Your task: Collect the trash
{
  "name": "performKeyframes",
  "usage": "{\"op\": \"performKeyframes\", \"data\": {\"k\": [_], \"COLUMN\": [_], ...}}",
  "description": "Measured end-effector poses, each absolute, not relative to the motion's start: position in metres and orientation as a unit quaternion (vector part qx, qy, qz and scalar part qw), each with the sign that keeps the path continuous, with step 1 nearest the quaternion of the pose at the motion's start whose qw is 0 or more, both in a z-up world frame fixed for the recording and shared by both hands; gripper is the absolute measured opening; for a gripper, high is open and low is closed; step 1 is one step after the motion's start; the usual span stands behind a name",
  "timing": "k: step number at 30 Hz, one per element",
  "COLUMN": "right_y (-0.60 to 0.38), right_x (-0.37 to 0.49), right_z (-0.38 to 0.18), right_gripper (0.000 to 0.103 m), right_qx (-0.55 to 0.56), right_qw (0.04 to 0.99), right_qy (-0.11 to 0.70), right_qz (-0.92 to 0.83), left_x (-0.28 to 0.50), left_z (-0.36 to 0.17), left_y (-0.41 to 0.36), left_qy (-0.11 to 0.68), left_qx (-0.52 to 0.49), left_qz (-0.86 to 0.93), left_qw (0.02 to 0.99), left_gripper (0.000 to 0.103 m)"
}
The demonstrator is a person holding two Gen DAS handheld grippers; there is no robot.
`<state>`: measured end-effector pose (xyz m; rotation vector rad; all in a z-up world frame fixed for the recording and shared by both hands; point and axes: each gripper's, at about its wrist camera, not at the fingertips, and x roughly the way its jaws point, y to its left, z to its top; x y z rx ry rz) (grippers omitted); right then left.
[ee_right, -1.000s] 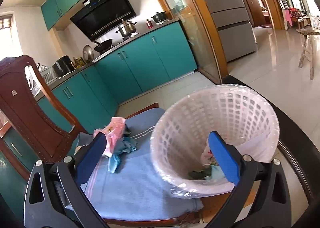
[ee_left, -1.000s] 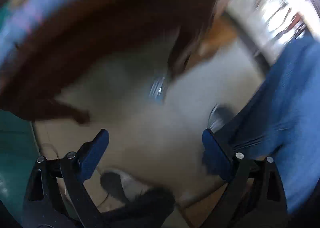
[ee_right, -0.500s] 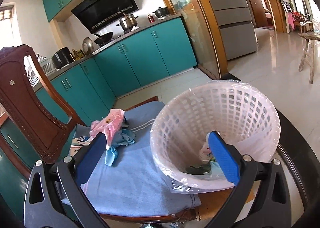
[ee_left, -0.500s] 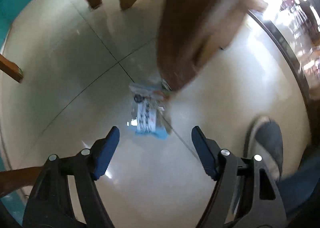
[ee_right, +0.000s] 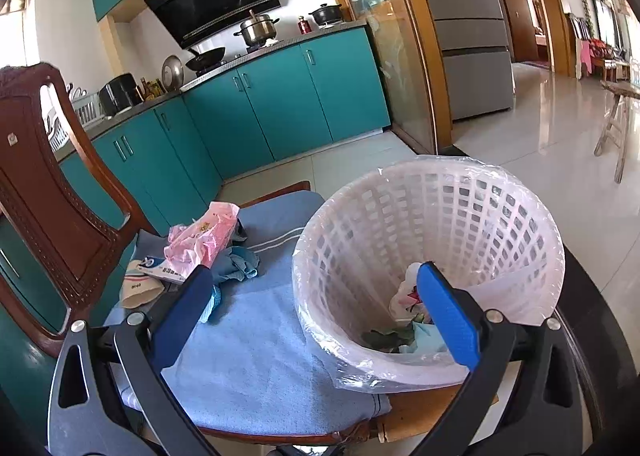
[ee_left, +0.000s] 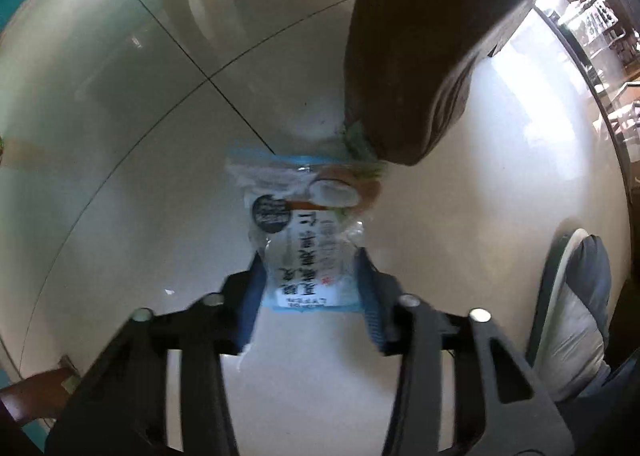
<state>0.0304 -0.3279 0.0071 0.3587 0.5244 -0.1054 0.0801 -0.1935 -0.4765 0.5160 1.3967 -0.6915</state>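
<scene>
A clear-and-blue snack wrapper point(ee_left: 308, 240) lies flat on the pale floor tiles, right below a dark chair leg point(ee_left: 408, 56). My left gripper point(ee_left: 310, 280) points straight down over it. Its jaws are closing, and the blue pads point(ee_left: 370, 296) touch the two side edges of the wrapper's near end. My right gripper point(ee_right: 314, 274) hangs open above a chair with nothing between its fingers. On the chair's blue cushion point(ee_right: 256, 356) stands a white lattice basket point(ee_right: 440, 216) lined with clear plastic, some trash point(ee_right: 404, 332) in its bottom.
Beside the basket lie a pink plastic bag point(ee_right: 204, 236), a teal cloth point(ee_right: 240, 264), a blue-white packet point(ee_right: 162, 270) and a paper cup point(ee_right: 140, 290). A person's shoe point(ee_left: 576, 316) stands right of the wrapper. Teal kitchen cabinets point(ee_right: 280, 104) line the back.
The left gripper has dropped from chair height to the floor, and its jaws have narrowed around the wrapper's near end. The right gripper has stayed over the chair.
</scene>
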Motion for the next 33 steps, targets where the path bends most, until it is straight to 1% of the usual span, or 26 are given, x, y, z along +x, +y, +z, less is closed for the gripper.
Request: {"op": "performKeyframes", "data": {"k": [1,2,6,10,13,15,16,17,19,20,22,24,27,30,31,33], "right_y": [-0.327,-0.327,-0.333,-0.34,-0.35,-0.363,-0.368,-0.375,-0.391,-0.401,-0.418,-0.431,-0.442,-0.439,-0.437,-0.433], "right_x": [0.031,0.031,0.027,0.02,0.011,0.0,-0.006,-0.011,-0.027,-0.036,-0.053,-0.068,-0.082,-0.089,-0.087,-0.079], "right_z": [0.007,0.007,0.008,0.012,0.017,0.02,0.022,0.023,0.027,0.029,0.03,0.03,0.029,0.033,0.034,0.034], "right_gripper": [0.1,0.1,0.1,0.1,0.1,0.1,0.1,0.1,0.1,0.1,0.1,0.1,0.1,0.1,0.1,0.1], "right_qx": [0.174,0.173,0.185,0.202,0.221,0.247,0.258,0.268,0.286,0.297,0.319,0.34,0.359,0.349,0.342,0.329], "right_qw": [0.949,0.949,0.948,0.949,0.949,0.947,0.946,0.945,0.942,0.94,0.932,0.923,0.913,0.916,0.919,0.924], "right_qy": [0.258,0.258,0.25,0.231,0.211,0.19,0.179,0.167,0.137,0.118,0.087,0.057,0.028,0.01,0.011,0.024], "right_qz": [-0.052,-0.054,-0.063,-0.068,-0.072,-0.078,-0.082,-0.088,-0.108,-0.121,-0.147,-0.169,-0.192,-0.198,-0.198,-0.192], "left_x": [0.077,0.075,0.057,0.021,-0.011,-0.027,-0.031,-0.036,-0.028,-0.024,-0.014,0.008,0.049,0.092,0.101,0.123], "left_z": [-0.471,-0.467,-0.431,-0.375,-0.316,-0.264,-0.227,-0.208,-0.131,-0.105,-0.058,-0.013,0.029,0.04,0.037,0.024], "left_y": [-0.191,-0.191,-0.181,-0.182,-0.185,-0.18,-0.174,-0.183,-0.169,-0.167,-0.175,-0.2,-0.25,-0.296,-0.306,-0.322], "left_qy": [0.621,0.621,0.627,0.612,0.573,0.545,0.534,0.525,0.496,0.48,0.447,0.399,0.351,0.344,0.345,0.357], "left_qx": [0.224,0.222,0.209,0.248,0.311,0.322,0.303,0.285,0.216,0.195,0.17,0.158,0.132,0.11,0.106,0.109], "left_qz": [-0.316,-0.32,-0.313,-0.354,-0.399,-0.422,-0.429,-0.431,-0.436,-0.433,-0.434,-0.439,-0.447,-0.43,-0.417,-0.39], "left_qw": [0.681,0.68,0.682,0.662,0.645,0.65,0.663,0.676,0.72,0.737,0.763,0.789,0.812,0.827,0.834,0.842], "left_gripper": [0.027,0.024,0.023,0.023,0.024,0.024,0.024,0.024,0.024,0.025,0.026,0.026,0.027,0.032,0.045,0.064]}}
